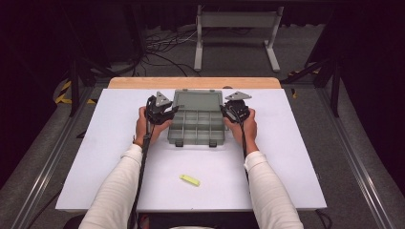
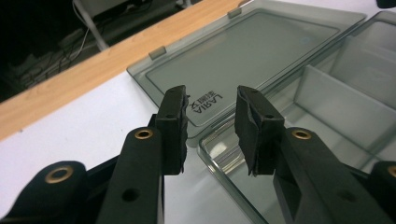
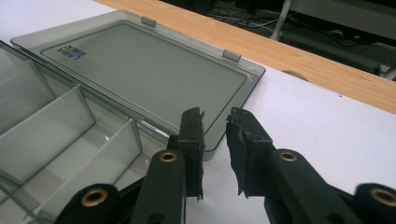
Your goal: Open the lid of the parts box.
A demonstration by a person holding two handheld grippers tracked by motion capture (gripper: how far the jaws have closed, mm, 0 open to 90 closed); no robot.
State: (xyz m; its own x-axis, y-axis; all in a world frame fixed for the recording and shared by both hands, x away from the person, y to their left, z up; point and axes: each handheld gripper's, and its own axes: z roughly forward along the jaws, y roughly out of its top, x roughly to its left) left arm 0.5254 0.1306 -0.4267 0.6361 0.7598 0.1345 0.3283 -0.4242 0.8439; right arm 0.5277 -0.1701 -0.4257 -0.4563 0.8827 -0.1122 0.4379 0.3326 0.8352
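Nearest the front edge of the white worktop (image 1: 267, 186): a small yellow-green piece (image 1: 189, 180), lying flat, a little left of centre, well apart from everything else.

Beyond it, towards the middle and rear of the worktop: a smoky-grey translucent organiser box (image 1: 197, 125), divided into compartments, two latches at its front wall, all visible compartments empty. Lid (image 1: 198, 100) thrown fully back and lying flat on the worktop behind the tray, hinged along the rear wall, its far edge close to the wooden strip (image 1: 193, 82) at the back edge.

Flanking the box, one at each rear corner of the tray: left gripper (image 2: 209, 128) at the left end of the hinge line, jaws parted and grasping nothing, a corner of the lid and the tray rim visible through the gap; printed label on the lid just beyond the tips. Right gripper (image 3: 214, 140) at the right end, jaws likewise released, straddling the lid's near corner without clamping it. Hands wrapped round both tools, forearms in white sleeves coming in from the front edge.

Step in hand, by judgement: box opened and steadied, or lid about to be taken up at both corners for closing. Next move probably calls for either pinching the lid's two corners evenly and swinging it forward over the tray, or turning one gripper back towards the yellow-green piece for loading into a compartment.
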